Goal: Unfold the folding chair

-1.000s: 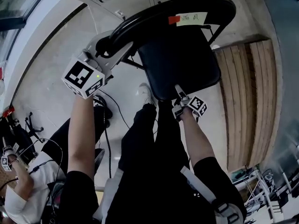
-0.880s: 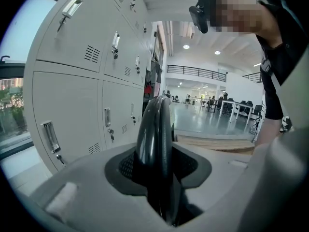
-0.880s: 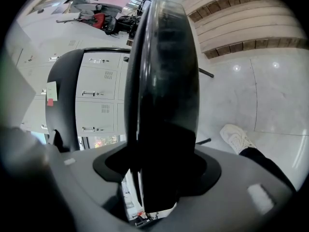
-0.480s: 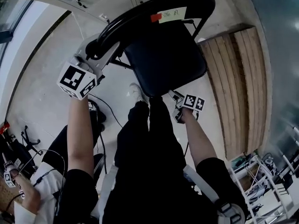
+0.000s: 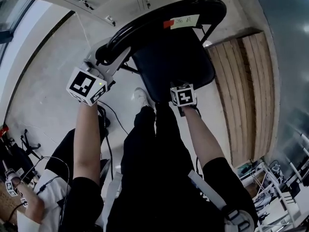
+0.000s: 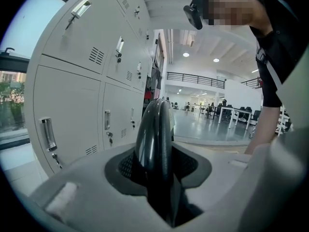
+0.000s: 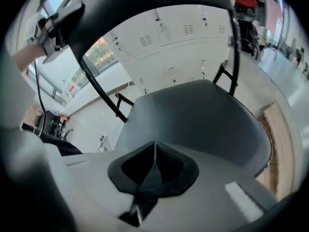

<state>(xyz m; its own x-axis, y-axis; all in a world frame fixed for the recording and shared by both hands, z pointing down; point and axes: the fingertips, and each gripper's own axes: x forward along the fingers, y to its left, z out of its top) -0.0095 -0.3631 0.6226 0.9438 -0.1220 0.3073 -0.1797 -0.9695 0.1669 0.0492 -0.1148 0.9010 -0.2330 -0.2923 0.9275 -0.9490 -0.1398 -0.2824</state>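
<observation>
While the left gripper [image 6: 155,153] pinches the back rail [image 5: 145,17], the right gripper [image 7: 153,164], jaws just closed empty, sits over the near edge of the seat [image 7: 203,115], which lies ahead and below.

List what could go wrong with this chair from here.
Only the left gripper clamps the folding chair's round black back tube, so the chair might pivot or slip.
The right gripper has just been closing its jaws on nothing above the dark seat, so nothing steadies it.
The white shoe beside the seat edge could get struck.
</observation>
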